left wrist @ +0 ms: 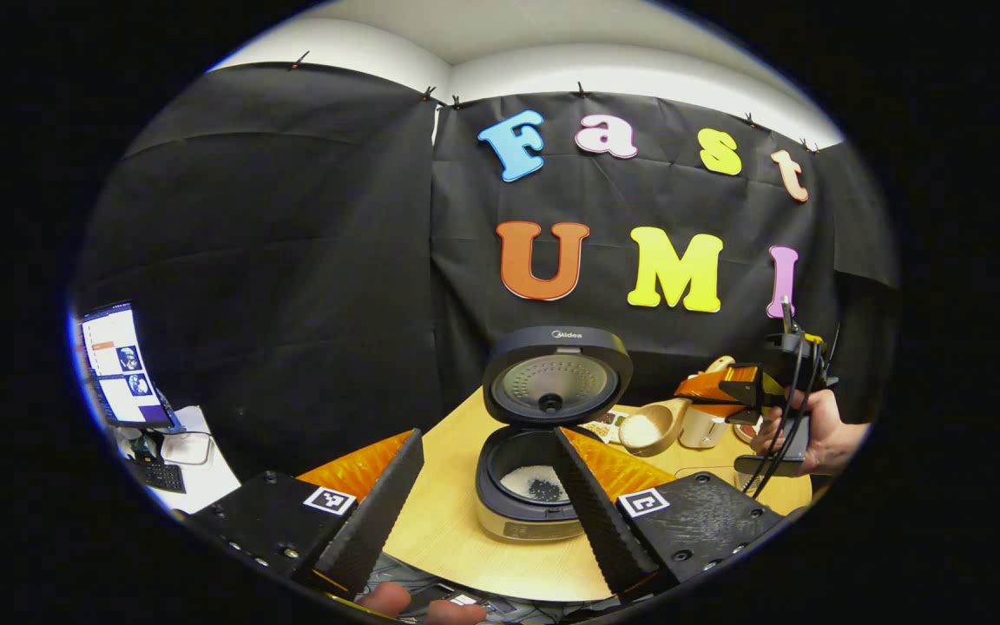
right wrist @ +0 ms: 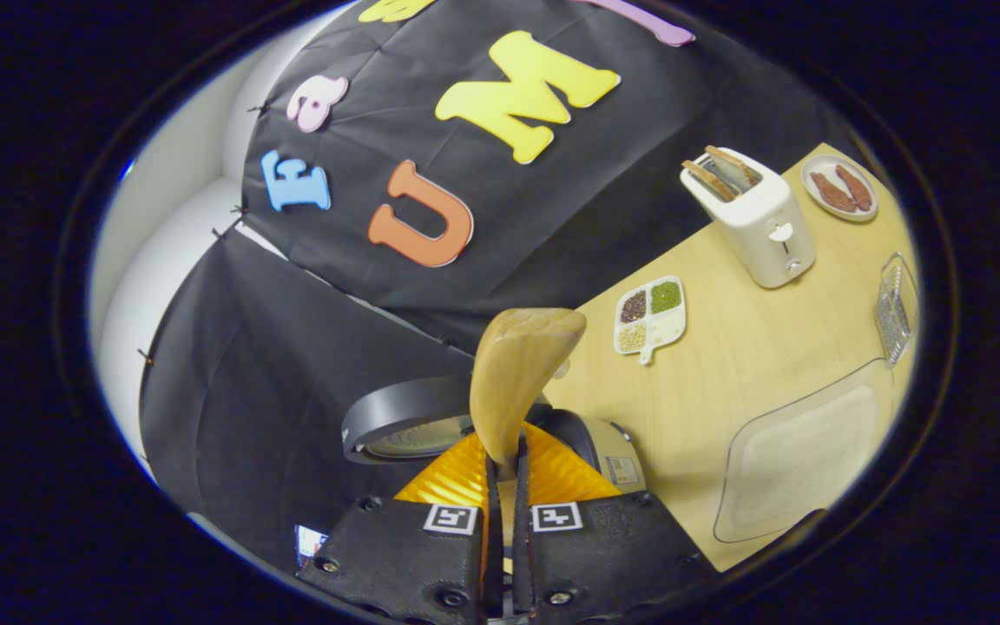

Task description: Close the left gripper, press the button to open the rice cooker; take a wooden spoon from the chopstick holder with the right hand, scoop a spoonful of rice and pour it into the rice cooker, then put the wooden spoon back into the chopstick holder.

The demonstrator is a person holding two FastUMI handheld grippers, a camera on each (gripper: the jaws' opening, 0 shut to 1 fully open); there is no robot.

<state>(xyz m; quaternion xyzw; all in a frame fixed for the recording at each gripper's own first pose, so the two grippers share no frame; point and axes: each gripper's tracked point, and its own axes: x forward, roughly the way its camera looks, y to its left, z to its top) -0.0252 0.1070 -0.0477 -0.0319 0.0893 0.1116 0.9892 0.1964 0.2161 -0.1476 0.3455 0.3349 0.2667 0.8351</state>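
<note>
The rice cooker (left wrist: 524, 518) stands open on the wooden table, its lid (left wrist: 556, 375) upright and some rice with dark grains in the pot. My left gripper (left wrist: 487, 434) is open just in front of it, one finger on each side of the pot, holding nothing. To the right of the cooker, a hand holds my right gripper (left wrist: 739, 386), shut on the handle of the wooden spoon (left wrist: 648, 427), whose bowl is full of white rice. In the right gripper view the spoon (right wrist: 522, 365) rises from the gripper (right wrist: 504, 456), above the cooker (right wrist: 608, 447) and its lid (right wrist: 396, 425).
A clear tray of rice (right wrist: 799, 456) lies at the table's near right. Behind it are a divided dish of beans (right wrist: 649, 314), a white toaster (right wrist: 752, 217), a plate (right wrist: 838, 189) and a wire mesh holder (right wrist: 893, 308). A monitor (left wrist: 122, 365) stands far left.
</note>
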